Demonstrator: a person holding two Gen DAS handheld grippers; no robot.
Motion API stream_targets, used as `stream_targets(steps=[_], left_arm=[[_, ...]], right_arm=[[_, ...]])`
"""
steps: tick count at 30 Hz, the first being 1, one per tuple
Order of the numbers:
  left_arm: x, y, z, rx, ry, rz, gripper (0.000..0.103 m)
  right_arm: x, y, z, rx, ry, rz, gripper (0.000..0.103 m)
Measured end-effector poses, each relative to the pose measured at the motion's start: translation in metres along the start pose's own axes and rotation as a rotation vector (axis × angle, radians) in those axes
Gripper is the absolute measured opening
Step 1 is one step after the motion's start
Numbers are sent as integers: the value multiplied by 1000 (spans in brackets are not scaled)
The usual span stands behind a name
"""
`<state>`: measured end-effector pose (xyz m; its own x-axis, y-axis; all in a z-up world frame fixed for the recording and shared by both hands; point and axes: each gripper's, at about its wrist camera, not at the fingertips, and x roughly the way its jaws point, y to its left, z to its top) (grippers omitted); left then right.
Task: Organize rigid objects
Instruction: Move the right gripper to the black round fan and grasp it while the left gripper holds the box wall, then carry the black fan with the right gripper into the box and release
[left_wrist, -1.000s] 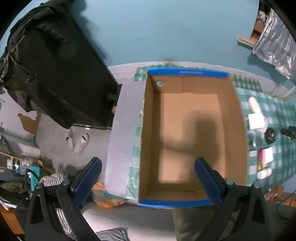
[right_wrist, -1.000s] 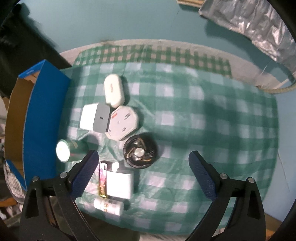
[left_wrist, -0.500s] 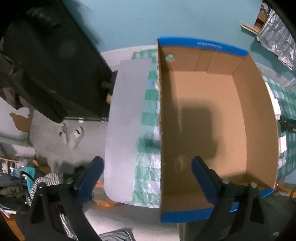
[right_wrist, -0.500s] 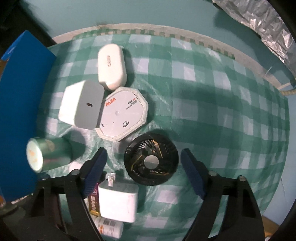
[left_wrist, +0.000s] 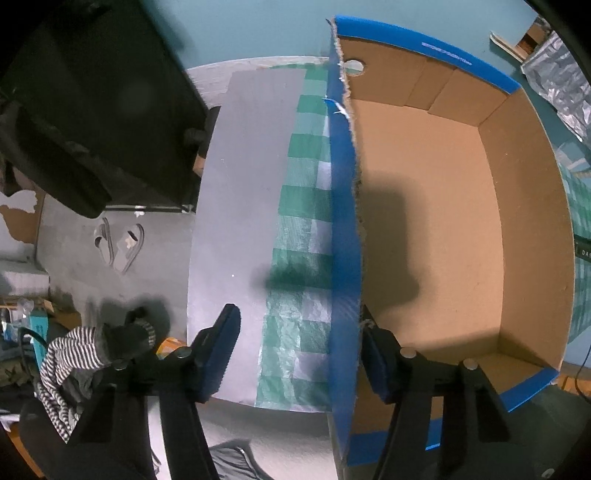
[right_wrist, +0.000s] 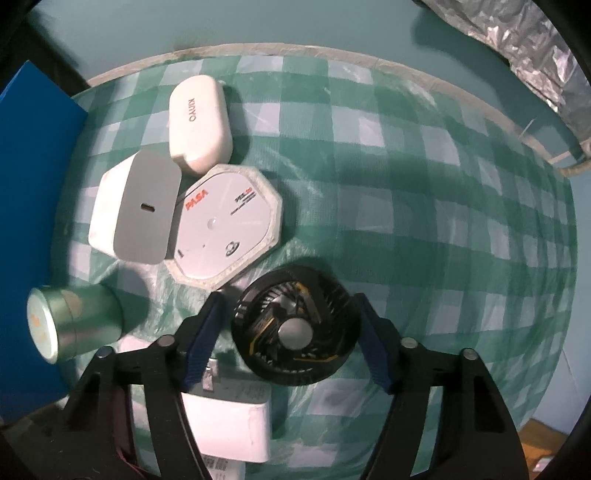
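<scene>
The near corner of the cardboard box (left_wrist: 436, 229) ran off the lower edge of the left wrist view. At lower centre of the right wrist view, the left finger covered part of the white adapter (right_wrist: 229, 424), and a labelled item (right_wrist: 221, 469) below it was cut by the frame, its print unreadable. A dark red object (right_wrist: 122, 424) at lower left was mostly hidden.

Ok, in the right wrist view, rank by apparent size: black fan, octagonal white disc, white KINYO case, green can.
1. Black fan and octagonal white disc: look alike, fan nearer the camera, so unranked.
2. White KINYO case.
3. Green can, seen partly end-on.
</scene>
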<state>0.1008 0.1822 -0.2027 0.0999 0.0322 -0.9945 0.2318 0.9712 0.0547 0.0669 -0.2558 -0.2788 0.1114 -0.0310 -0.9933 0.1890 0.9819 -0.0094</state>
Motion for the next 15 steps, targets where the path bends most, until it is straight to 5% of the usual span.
stream_targets(steps=[3,10,15], left_arm=[[2,-6,-1,22,2,19,53],[9,-15,-1,30,38,-7,22],[9,-20,-2,37,45,-11,13]], right_arm=[[-4,-3,5,-12,-15,-1,61],[-5,-11,9,34,-8,56,61],[-13,-8,5,11,-19,63,61]])
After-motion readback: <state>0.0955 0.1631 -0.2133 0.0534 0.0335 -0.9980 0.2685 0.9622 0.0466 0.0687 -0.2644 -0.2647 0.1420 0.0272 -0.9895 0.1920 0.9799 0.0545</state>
